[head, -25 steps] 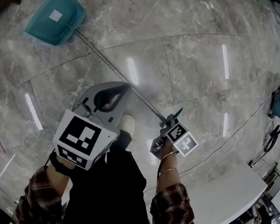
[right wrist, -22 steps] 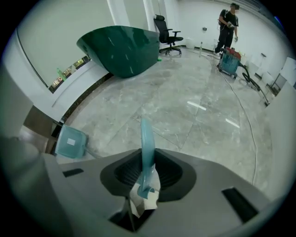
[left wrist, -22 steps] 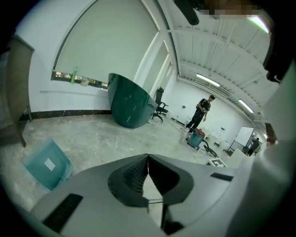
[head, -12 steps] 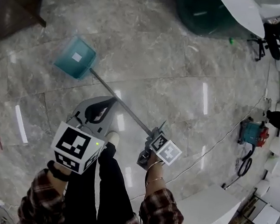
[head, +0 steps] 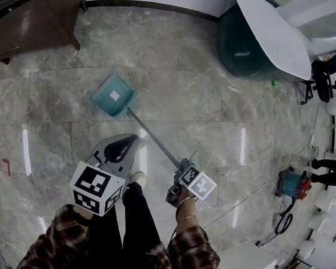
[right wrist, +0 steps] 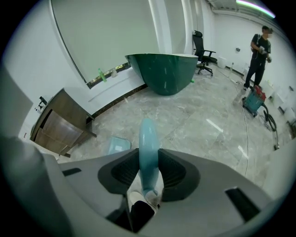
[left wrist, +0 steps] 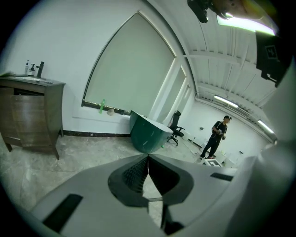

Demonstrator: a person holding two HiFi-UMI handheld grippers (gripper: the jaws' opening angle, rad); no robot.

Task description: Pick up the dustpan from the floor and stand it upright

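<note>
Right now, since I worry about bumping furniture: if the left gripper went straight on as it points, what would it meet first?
Probably the marble floor, since the left gripper tilts slightly down; the green desk stands just beyond in that line, but depth is unclear.

Your head camera looks steeply down on the floor point(head: 217, 124); both riding cameras face outward across the room, sharing the wooden cabinet point(left wrist: 30, 111).

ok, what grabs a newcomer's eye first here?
The teal dustpan stands out against the grey marble floor, centre-left in the head view. Its long handle runs back into the right tongs, whose jaws have just been opening with it held between them. Left tongs shut, empty.
</note>
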